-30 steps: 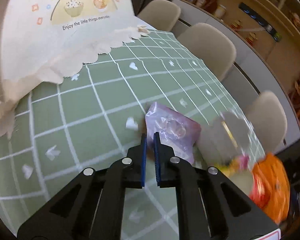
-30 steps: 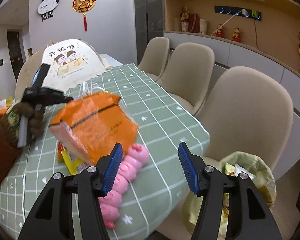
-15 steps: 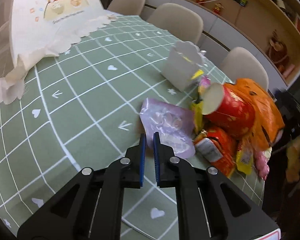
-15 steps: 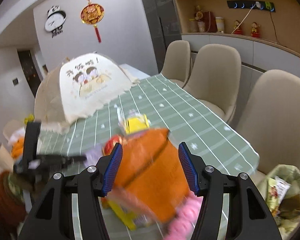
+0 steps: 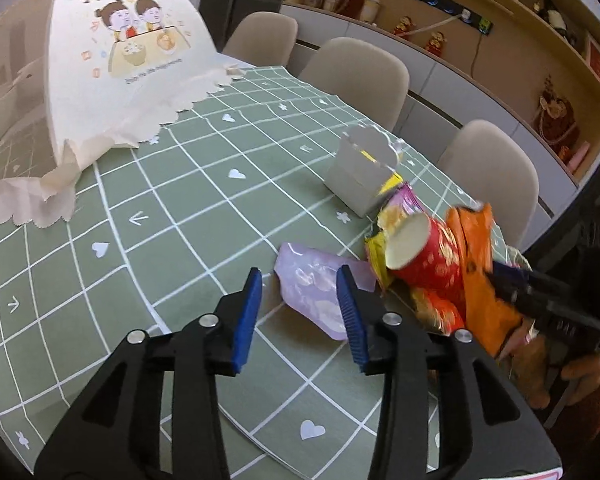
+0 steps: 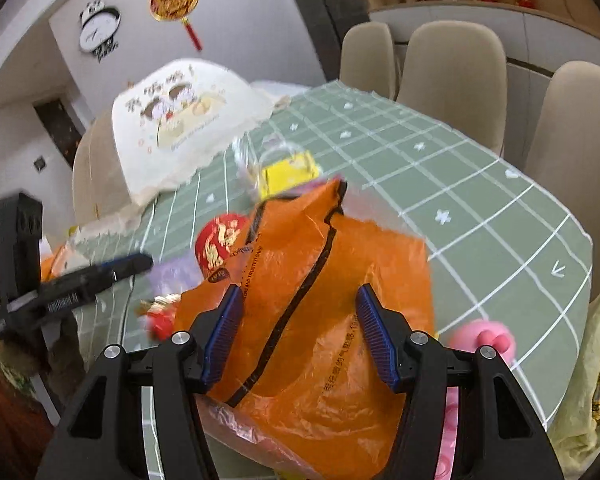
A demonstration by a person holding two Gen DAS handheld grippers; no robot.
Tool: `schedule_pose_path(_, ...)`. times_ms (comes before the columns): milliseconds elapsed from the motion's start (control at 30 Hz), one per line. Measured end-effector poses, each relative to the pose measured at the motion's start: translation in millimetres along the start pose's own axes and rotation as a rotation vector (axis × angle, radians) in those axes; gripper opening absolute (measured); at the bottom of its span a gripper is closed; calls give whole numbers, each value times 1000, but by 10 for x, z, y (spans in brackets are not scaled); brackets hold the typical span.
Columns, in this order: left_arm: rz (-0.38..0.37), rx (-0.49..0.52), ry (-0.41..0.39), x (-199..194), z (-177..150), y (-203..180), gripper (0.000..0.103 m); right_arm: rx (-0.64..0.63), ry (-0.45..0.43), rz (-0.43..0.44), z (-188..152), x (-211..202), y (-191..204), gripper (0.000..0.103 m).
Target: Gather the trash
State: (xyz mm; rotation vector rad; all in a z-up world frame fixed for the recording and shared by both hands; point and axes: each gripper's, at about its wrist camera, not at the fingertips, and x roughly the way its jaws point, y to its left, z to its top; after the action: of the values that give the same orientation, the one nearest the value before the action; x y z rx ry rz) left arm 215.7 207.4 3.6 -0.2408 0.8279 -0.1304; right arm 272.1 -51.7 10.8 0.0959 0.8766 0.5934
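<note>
red cup (image 5: pixel 424 248) on its side, mouth leftward

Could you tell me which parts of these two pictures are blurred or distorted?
Left wrist view: fisheye bends the checked green tablecloth; the crumpled orange plastic bag is smeared at right, while the open left tongs stay sharp. Right wrist view: the bag and red paper cup are motion-blurred; the right tongs are crisp.

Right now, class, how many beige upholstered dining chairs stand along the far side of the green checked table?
3: the farthest beige upholstered chair near the cartoon food cover, the middle chair, and the nearest chair behind the trash pile. Others may be hidden out of frame.
</note>
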Motion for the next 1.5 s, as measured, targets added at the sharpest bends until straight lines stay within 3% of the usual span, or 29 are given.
schedule_pose_path(200,4,-36,10,13,-4,45,41,-166,28,-64,-64,2,250,54)
schedule_pose_path(333,-10,-32,12,-12,-9,16,41,-266,4,-94,-52,-105,462,18)
schedule_pose_path(400,-10,-37,5,-37,2,26,41,-292,-13,-105,-19,-166,532,14)
schedule_pose_path(667,-18,-77,8,-69,45,115,41,-244,-150,-79,175,-685,509,12)
schedule_pose_path(900,8,-120,26,-16,61,235,44,-220,-182,-136,100,-945,347,12)
schedule_pose_path(1267,33,-16,100,218,-90,51,43,-160,-227,-169,-294,-1091,140,12)
schedule_pose_path(1333,30,-1,112,259,-117,-7,33,-170,-227,-196,-341,-1077,123,12)
schedule_pose_path(1367,45,25,105,258,-127,-60,19,-173,-222,-201,-352,-1048,121,12)
schedule_pose_path(1400,45,47,108,265,-136,-103,13,-175,-216,-198,-366,-1031,104,12)
schedule_pose_path(1500,45,75,81,199,-145,-178,7,-174,-217,-188,-382,-1063,53,12)
